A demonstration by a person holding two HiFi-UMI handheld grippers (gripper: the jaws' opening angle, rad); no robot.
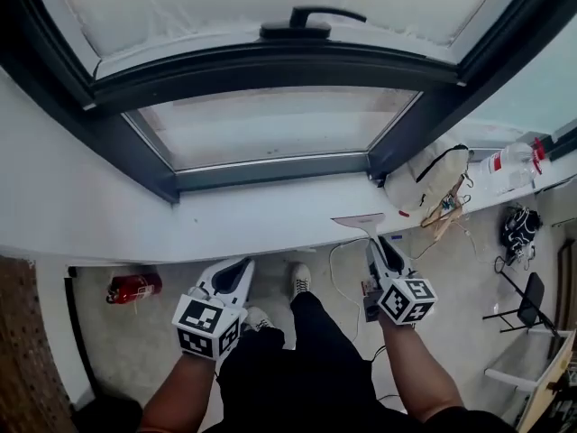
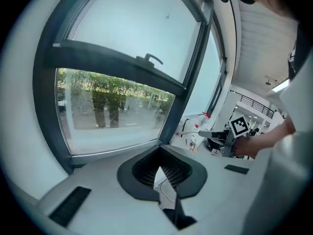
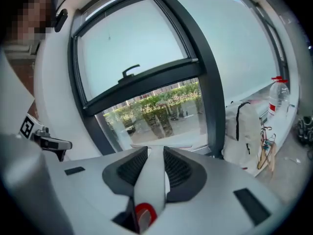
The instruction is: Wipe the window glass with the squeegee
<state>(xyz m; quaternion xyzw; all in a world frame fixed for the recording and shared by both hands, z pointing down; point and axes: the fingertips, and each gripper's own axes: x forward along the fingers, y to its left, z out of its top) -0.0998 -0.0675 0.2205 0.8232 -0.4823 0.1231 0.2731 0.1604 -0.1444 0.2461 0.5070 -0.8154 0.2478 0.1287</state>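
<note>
1. Nearest me, the left gripper (image 1: 236,271) hangs below the smooth white sill (image 1: 225,219). Its ribbed black pads are slightly parted, with nothing between them.
2. On the right, the right gripper (image 1: 384,251) is clenched on the squeegee (image 1: 362,224). It has a smooth white plastic handle with a red patch at its butt. Its flat, wide blade head sits over the sill's edge, apart from the window glass (image 1: 270,124).
3. Around that lower pane runs a dark matte frame (image 1: 270,69), with a curved black window handle (image 1: 311,16) above.
4. Right of the pane, a slumped white bag (image 1: 431,179) with a black strap lies on the sill, and a clear plastic bottle (image 1: 509,159) lies beyond it.
</note>
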